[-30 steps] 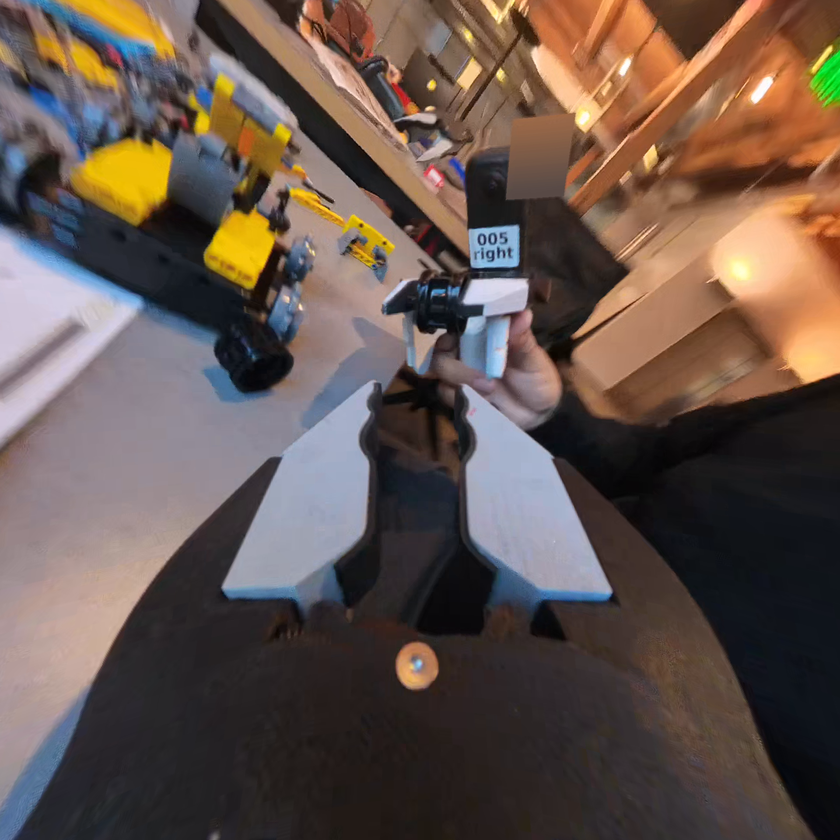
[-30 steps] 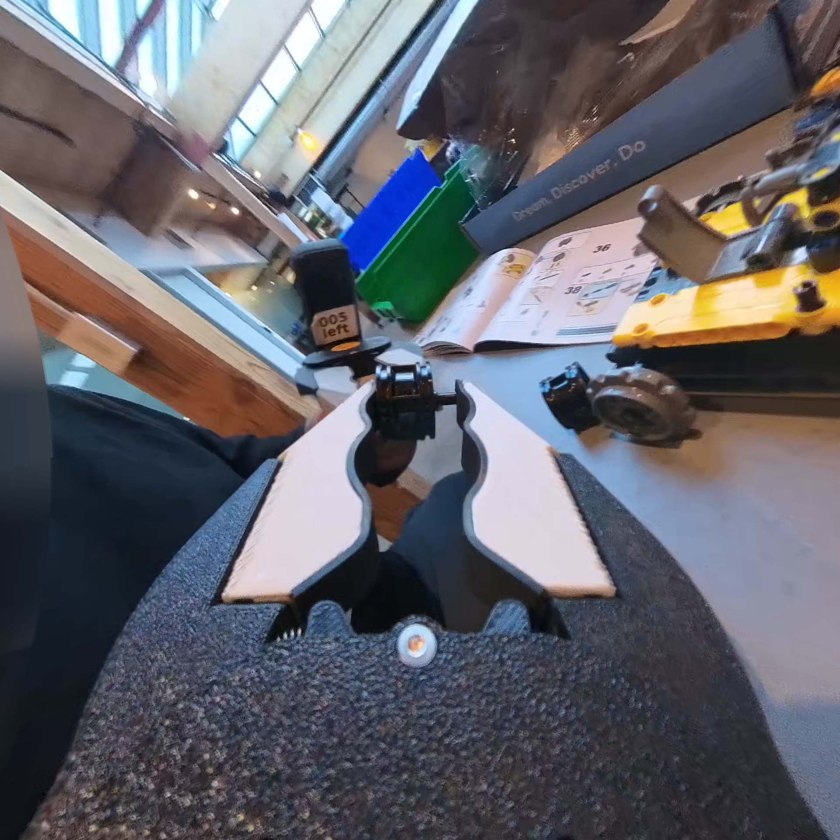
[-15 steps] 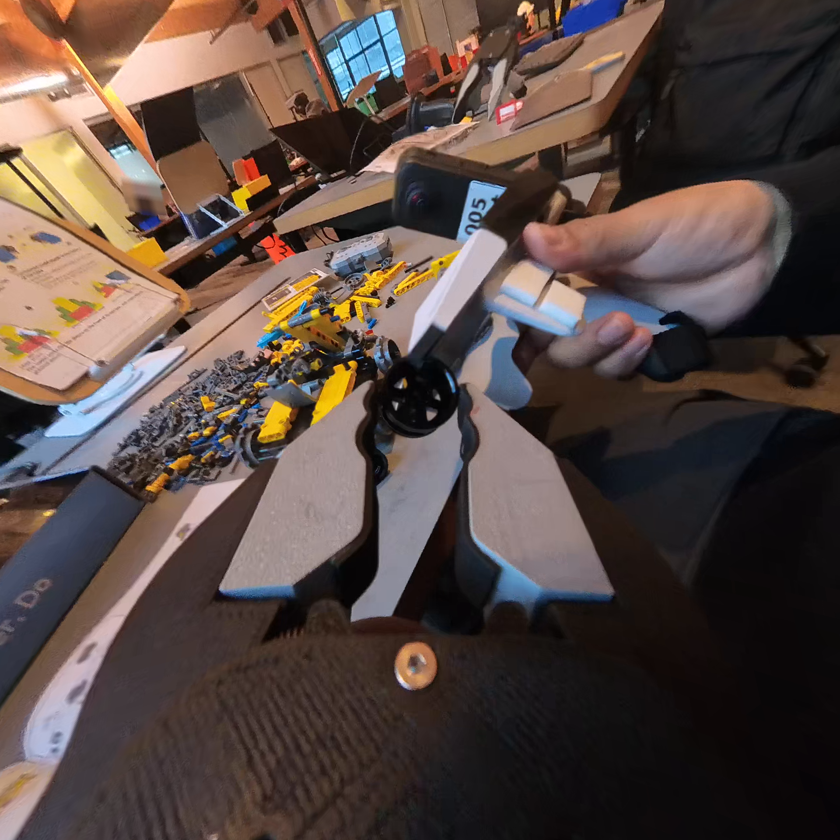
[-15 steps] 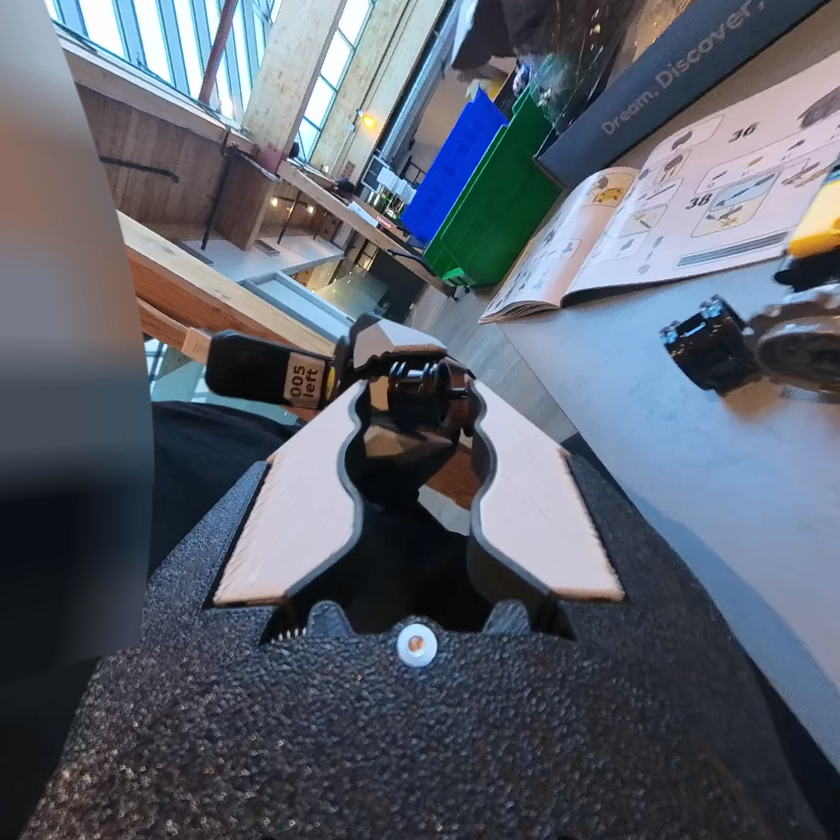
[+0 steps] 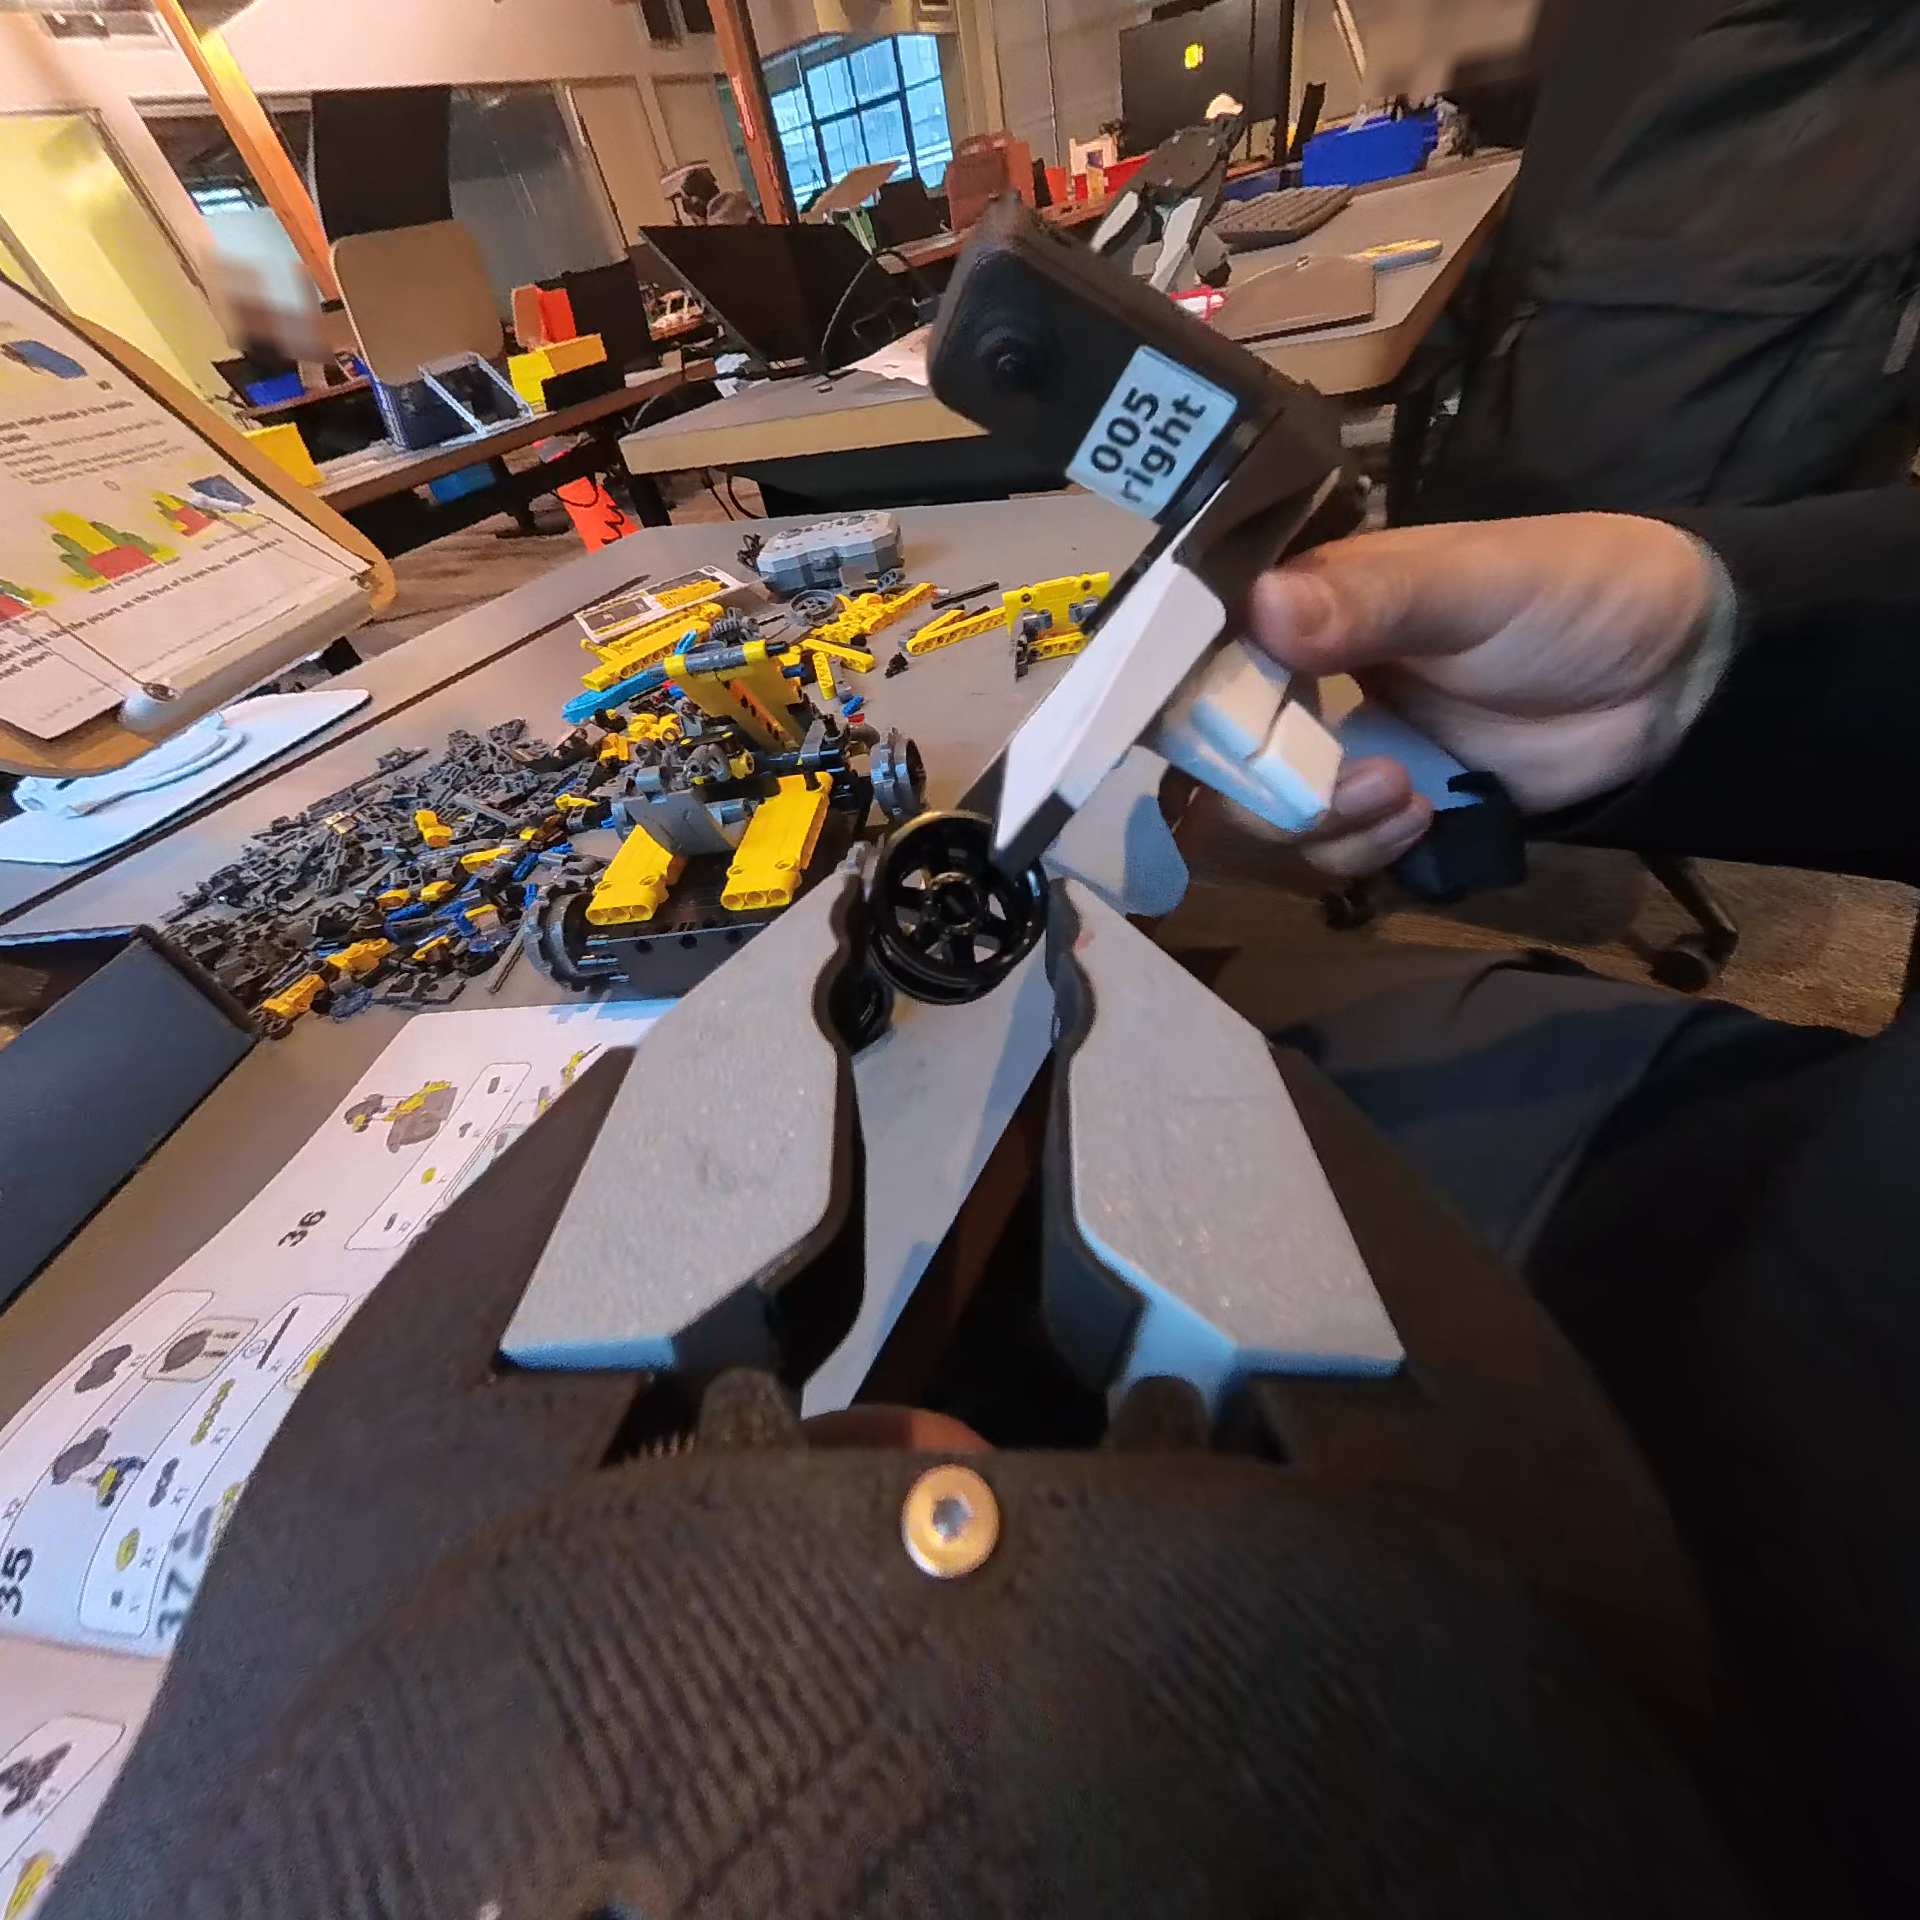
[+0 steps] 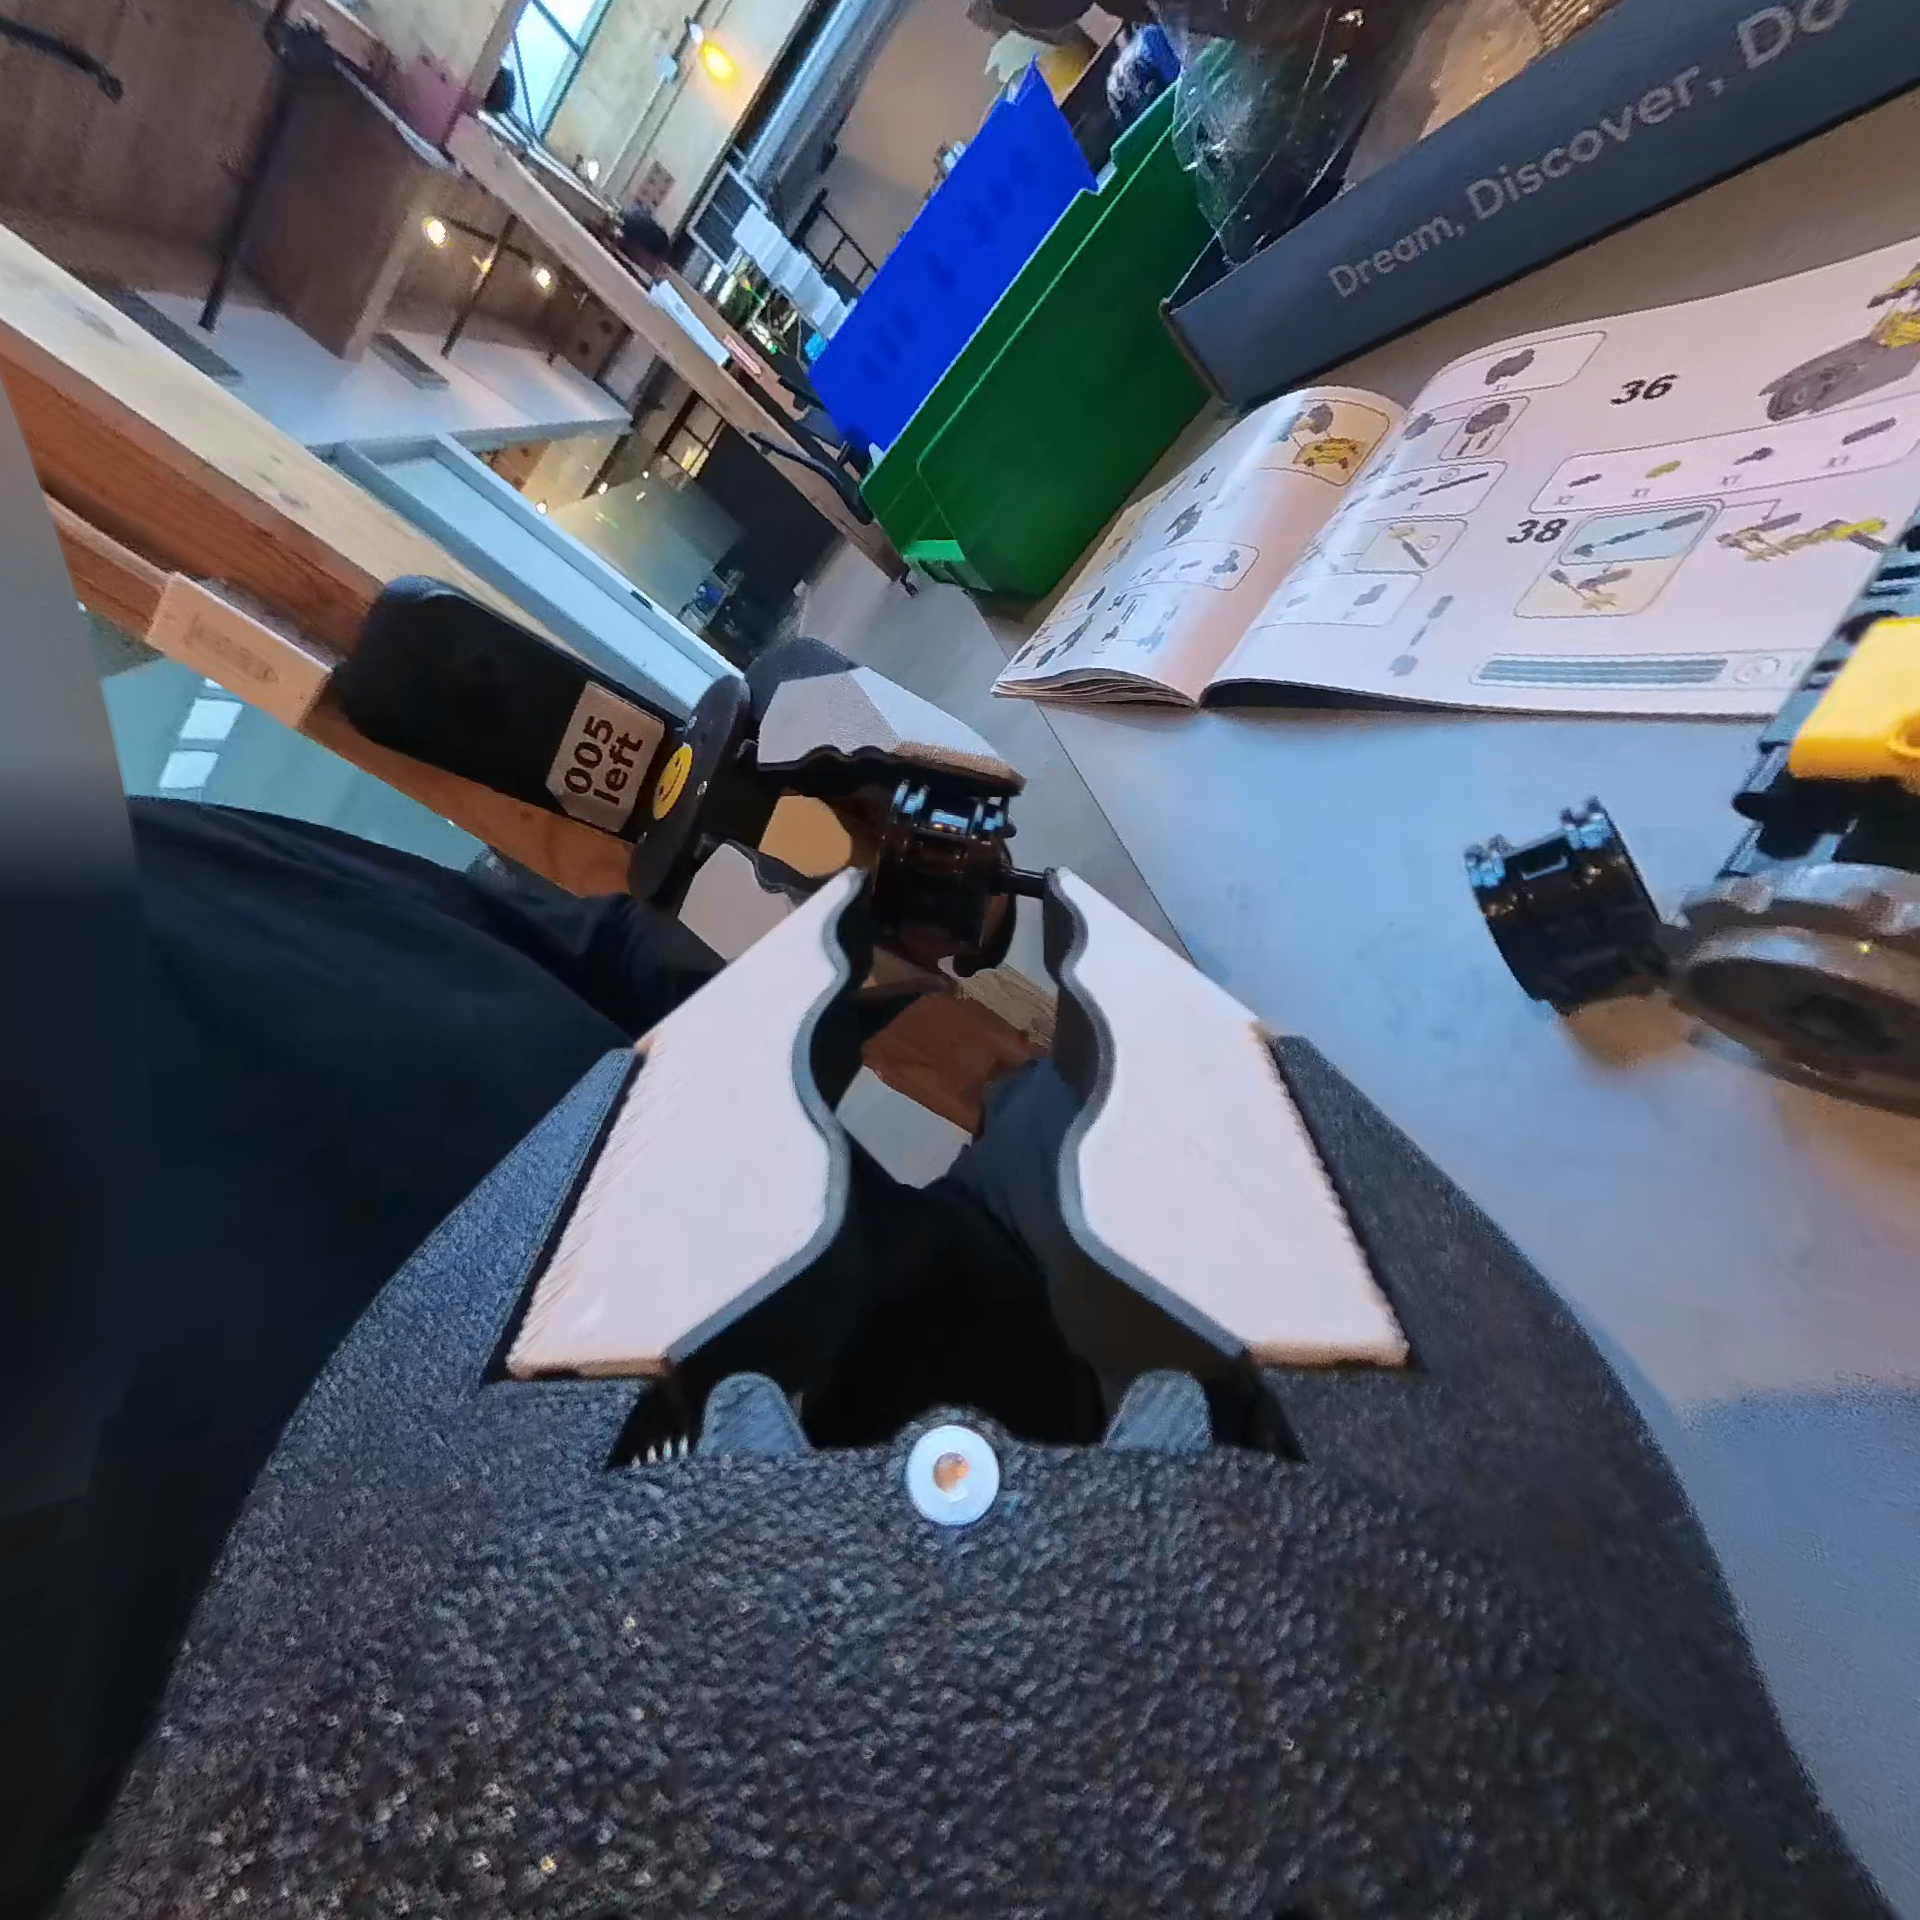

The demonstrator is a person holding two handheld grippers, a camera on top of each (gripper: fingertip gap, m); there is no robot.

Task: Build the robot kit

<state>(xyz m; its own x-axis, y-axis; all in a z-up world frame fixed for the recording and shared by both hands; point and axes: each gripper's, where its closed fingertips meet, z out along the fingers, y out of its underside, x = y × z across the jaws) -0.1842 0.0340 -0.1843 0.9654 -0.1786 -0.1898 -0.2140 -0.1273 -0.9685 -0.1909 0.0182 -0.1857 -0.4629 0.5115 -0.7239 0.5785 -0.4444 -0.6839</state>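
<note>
Left claw (image 5: 951, 914) fingers closed, gripping; right claw (image 6: 951, 904) meets it tip to tip, hand (image 5: 1496, 665) on handle.

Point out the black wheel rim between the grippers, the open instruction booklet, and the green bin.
Wheel rim (image 5: 954, 909), left wrist view, on its spoked hub.
Instruction booklet (image 6: 1496, 582), right wrist view, on the open right-hand page.
Green bin (image 6: 1049, 416), right wrist view, on its side wall.

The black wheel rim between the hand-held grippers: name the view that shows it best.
The left wrist view: the black wheel rim faces the camera, spokes visible, between the left hand-held gripper fingers. The right wrist view shows it edge-on and partly hidden.
</note>
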